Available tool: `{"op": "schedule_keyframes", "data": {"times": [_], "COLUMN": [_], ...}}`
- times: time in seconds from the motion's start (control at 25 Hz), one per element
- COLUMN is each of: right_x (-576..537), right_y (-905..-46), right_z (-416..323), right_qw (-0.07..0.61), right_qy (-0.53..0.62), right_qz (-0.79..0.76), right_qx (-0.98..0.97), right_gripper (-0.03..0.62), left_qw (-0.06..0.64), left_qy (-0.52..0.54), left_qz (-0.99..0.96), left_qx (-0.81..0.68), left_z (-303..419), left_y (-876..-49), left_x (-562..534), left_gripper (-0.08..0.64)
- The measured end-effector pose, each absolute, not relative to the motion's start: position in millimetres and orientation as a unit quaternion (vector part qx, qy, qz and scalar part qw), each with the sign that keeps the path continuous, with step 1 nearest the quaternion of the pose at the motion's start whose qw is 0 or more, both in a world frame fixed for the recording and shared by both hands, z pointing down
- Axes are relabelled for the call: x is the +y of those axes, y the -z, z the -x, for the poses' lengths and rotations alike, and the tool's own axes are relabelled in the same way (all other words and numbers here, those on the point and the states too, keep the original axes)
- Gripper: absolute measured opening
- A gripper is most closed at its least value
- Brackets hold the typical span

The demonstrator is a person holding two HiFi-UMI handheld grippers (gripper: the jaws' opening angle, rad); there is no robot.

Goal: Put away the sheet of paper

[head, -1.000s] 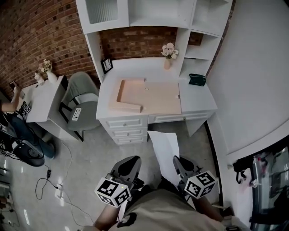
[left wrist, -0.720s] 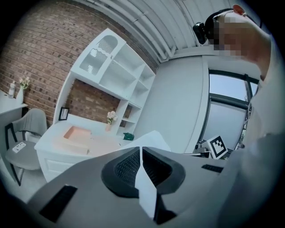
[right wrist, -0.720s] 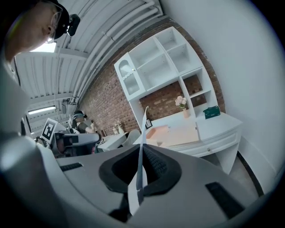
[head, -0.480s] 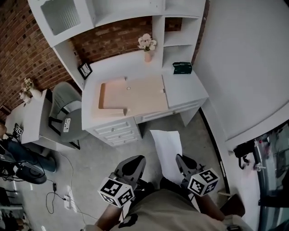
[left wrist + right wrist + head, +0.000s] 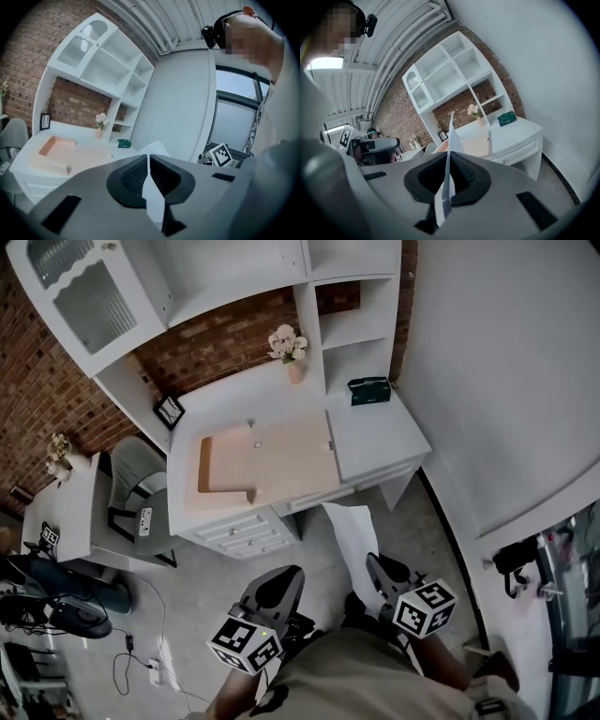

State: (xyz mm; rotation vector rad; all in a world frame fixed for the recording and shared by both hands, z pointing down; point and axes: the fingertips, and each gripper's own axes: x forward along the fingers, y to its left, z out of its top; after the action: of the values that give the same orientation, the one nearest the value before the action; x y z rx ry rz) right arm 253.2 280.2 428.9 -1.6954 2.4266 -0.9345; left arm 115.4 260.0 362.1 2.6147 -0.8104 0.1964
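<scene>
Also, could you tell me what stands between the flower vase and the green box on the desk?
The shelf unit's white upright panel stands between the flower vase and the green box, seen in the head view.

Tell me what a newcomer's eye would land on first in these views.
First comes the white sheet of paper, pinched in the shut jaws of both the left gripper and the right gripper, held above the floor in front of the person. Beyond it stands the white desk against a brick wall, with a pink mat across its top and a small flower vase behind.
</scene>
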Motion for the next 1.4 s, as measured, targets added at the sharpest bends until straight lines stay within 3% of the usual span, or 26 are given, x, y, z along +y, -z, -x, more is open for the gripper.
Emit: {"op": "schedule_keyframes", "data": {"times": [0.6,1.4], "right_x": [205.0,148.7], "right_y": [-420.8,-427.1], "right_z": [-277.6,-252.2], "right_qw": [0.006,-0.003], "right_qy": [0.280,0.305], "right_qz": [0.430,0.468], "right_qx": [0.858,0.829], "right_gripper": [0.028,0.028], "left_qw": [0.163,0.152], "left_qy": [-0.044,-0.053], "left_qz": [-0.897,-0.919], "left_qx": [-0.409,-0.360], "left_z": [-141.3,-119.7], "left_y": [-348.7,-349.5], "left_x": [227.4,142.5], "left_gripper": [0.029,0.029]}}
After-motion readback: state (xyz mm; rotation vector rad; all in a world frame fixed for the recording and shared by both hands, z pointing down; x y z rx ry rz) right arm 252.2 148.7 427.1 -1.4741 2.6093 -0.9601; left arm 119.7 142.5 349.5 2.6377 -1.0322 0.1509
